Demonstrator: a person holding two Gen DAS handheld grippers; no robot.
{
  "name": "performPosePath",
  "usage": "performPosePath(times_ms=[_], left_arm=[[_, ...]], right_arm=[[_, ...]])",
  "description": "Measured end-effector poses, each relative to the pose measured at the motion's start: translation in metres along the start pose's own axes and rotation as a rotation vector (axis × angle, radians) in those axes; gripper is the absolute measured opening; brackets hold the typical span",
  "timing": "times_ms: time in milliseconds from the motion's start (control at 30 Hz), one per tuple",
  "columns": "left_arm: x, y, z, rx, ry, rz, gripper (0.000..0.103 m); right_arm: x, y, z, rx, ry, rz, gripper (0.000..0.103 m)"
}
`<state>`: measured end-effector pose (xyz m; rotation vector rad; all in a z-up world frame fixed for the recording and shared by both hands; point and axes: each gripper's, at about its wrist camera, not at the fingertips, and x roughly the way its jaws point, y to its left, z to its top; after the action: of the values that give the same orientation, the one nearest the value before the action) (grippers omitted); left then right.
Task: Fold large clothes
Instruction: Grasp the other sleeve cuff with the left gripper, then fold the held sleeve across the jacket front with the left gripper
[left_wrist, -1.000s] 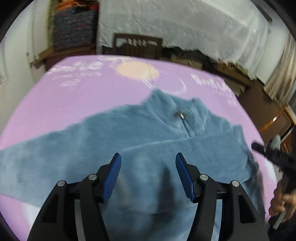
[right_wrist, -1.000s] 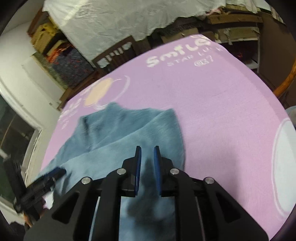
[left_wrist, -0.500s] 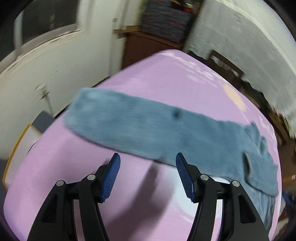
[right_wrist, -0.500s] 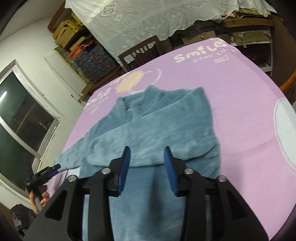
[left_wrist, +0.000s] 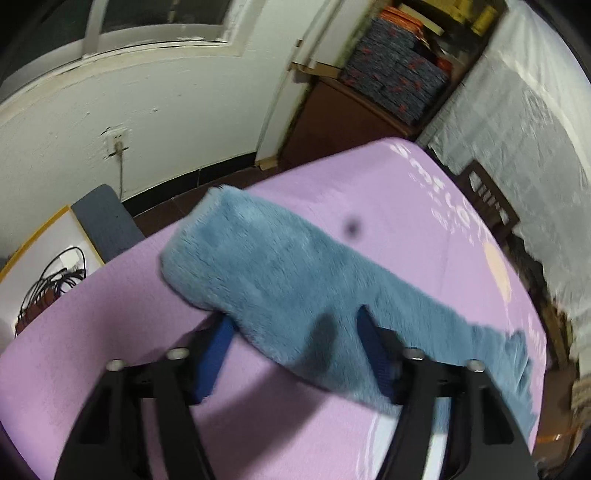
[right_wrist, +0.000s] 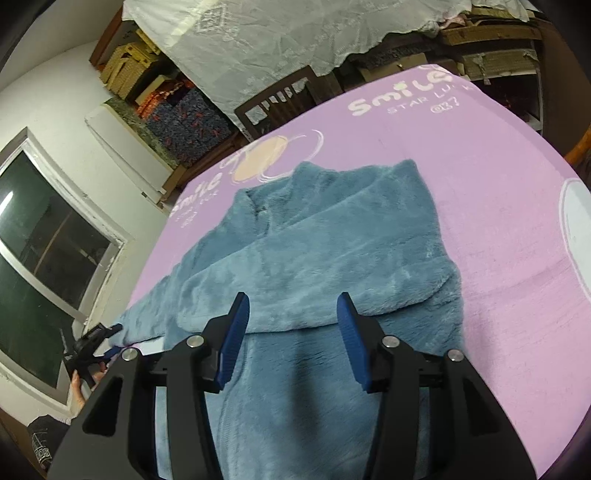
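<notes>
While the blue fleece jacket (right_wrist: 325, 258) lies flat on the pink table cover (right_wrist: 498, 177), its collar points toward the far edge, near the printed planet motif (right_wrist: 258, 158), and its hem runs down under the right gripper (right_wrist: 291, 332), so the body's long axis goes from near to far in the right wrist view. One sleeve is folded across the chest, running crosswise over the body. The other sleeve (left_wrist: 295, 288) stretches straight out to the person's left, its long axis at a right angle to the body, with the cuff end close to the table edge nearest the white wall (left_wrist: 166, 103). The left gripper (left_wrist: 295, 332) sits low at this sleeve, jaws spread wide, one blue pad (left_wrist: 216, 350) partly tucked under the sleeve's near edge and the other over the fabric; nothing is pinched. The right gripper hovers above the lower body of the jacket, jaws also spread wide and holding nothing. A dark wooden chair (right_wrist: 280, 99) stands beyond the far edge of the table.
</notes>
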<state>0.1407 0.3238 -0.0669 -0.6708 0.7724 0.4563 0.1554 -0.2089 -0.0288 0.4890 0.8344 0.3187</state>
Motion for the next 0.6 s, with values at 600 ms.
performPosePath(times_ms=[600], left_arm=[[-0.082,-0.180,-0.042,0.516,-0.202,0.000,0.009]], right_arm=[[0.029,-0.040,0.012,0.018,0.057,-0.016,0.041]])
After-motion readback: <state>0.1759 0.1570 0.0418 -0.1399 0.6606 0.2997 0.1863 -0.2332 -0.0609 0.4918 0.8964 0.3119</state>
